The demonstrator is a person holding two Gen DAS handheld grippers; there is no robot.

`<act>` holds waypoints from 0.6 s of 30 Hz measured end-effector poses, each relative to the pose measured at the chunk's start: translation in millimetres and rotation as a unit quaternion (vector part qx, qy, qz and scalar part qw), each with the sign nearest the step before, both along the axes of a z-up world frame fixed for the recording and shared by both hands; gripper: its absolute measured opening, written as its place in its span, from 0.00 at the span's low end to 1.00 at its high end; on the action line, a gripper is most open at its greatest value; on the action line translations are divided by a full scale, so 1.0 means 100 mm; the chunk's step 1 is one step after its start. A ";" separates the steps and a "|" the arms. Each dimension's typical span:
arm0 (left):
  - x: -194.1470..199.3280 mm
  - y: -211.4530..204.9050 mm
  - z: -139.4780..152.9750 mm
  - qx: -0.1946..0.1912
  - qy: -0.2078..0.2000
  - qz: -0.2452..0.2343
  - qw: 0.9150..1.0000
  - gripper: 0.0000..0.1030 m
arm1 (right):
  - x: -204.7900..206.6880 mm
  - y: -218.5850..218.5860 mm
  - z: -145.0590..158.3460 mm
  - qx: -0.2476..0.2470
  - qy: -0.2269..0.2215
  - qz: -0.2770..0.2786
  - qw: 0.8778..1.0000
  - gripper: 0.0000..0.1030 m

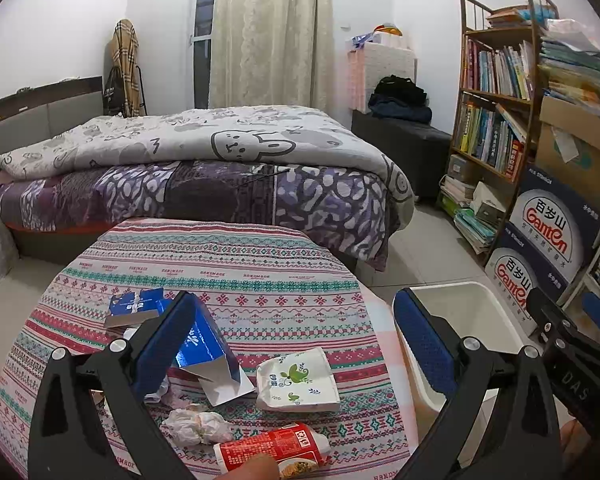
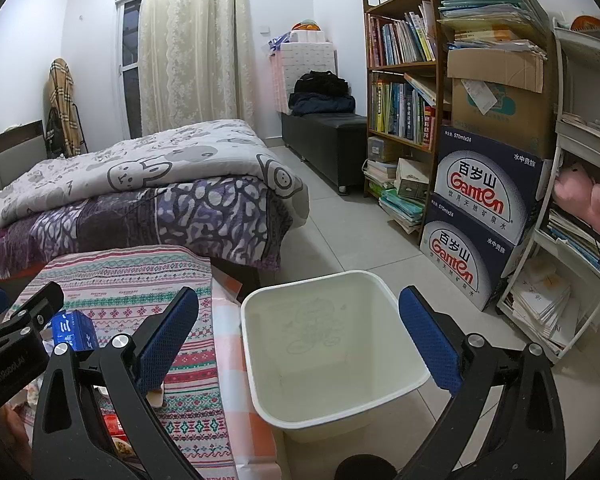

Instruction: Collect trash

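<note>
On the table (image 1: 260, 280), closest to the left gripper (image 1: 292, 344), sits the trash: red wrapper (image 1: 272, 450) at the near edge, long axis running left-right, w/ a fingertip over its lower edge. Just beyond it, a crumpled tissue (image 1: 196, 426), then a flattened paper cup (image 1: 298, 380) almost dead centre between the fingers. Blue carton (image 1: 208, 348) lies further back-left, partly behind the left pad; a smaller blue piece (image 1: 134, 308) beyond that. Left gripper is nearer all of it, jaws spread wide, holding nothing, touching nothing I can make out. Right gripper (image 2: 300, 340) hangs over the bin (image 2: 260, 360), also spread wide and empty. Bin stands on the floor just right of the table, nothing in it. Likely first pick: cup, straight ahead of the left gripper. Bed (image 1: 204, 168) and bookshelf (image 1: 496, 92) sit far back.
</note>
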State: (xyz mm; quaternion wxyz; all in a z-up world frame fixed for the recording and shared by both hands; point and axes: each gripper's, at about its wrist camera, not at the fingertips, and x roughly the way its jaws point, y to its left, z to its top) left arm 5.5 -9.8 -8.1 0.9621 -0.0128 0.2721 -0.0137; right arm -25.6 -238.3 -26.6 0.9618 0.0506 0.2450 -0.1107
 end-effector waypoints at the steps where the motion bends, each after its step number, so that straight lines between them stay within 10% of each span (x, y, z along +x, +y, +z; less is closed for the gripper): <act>1: 0.00 0.00 0.00 0.000 0.000 0.000 1.000 0.94 | 0.00 0.01 0.00 -0.001 0.001 0.000 1.000 0.93; 18: 0.00 0.04 -0.02 -0.001 0.001 0.003 1.000 0.94 | 0.01 0.01 0.00 -0.001 0.001 0.000 1.000 0.93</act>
